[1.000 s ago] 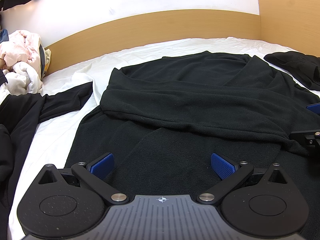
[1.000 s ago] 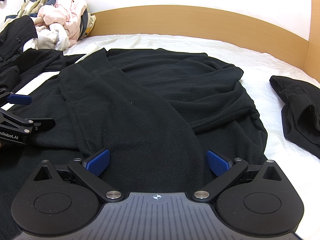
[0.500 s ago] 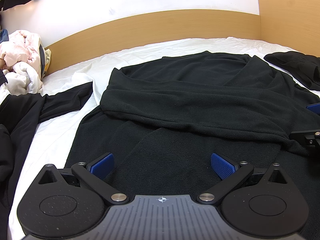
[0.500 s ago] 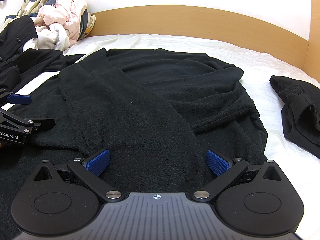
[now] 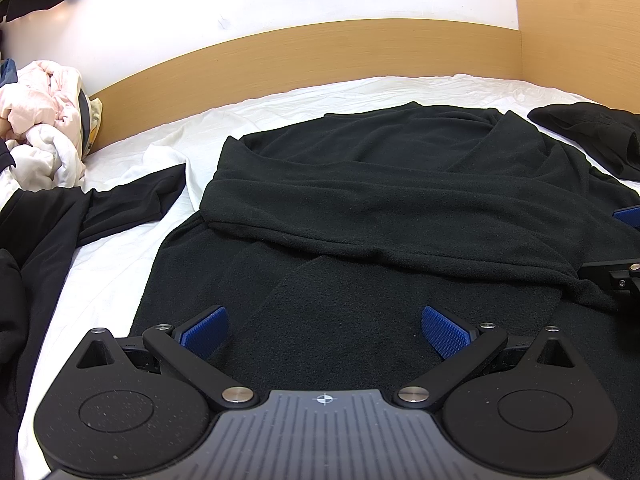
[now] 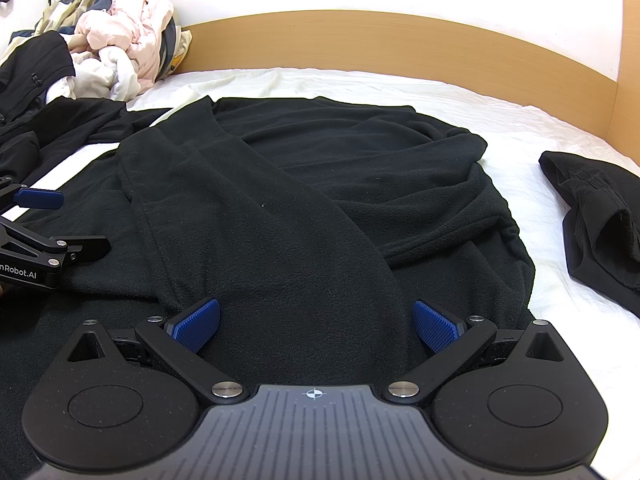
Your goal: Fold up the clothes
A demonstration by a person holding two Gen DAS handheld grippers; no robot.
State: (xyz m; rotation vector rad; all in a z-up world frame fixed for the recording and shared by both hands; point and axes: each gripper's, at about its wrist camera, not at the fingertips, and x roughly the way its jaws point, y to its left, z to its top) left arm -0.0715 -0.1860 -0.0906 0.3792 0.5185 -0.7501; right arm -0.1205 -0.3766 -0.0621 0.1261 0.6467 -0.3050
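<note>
I see one black fleece garment [image 6: 320,208] spread on the white sheet [image 6: 520,128], its long axis running from me toward the wooden headboard [image 6: 400,36]. My left gripper [image 5: 324,330], its side printed "nRobot.AI", and my right gripper [image 6: 316,322] hover over the fleece's near edge, jaws wide apart, empty.

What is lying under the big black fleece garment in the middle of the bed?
Around the black fleece garment the white sheet shows, so it lies on the sheet. Its own sleeve is folded across on top. Anything beneath the fabric itself is hidden.
</note>
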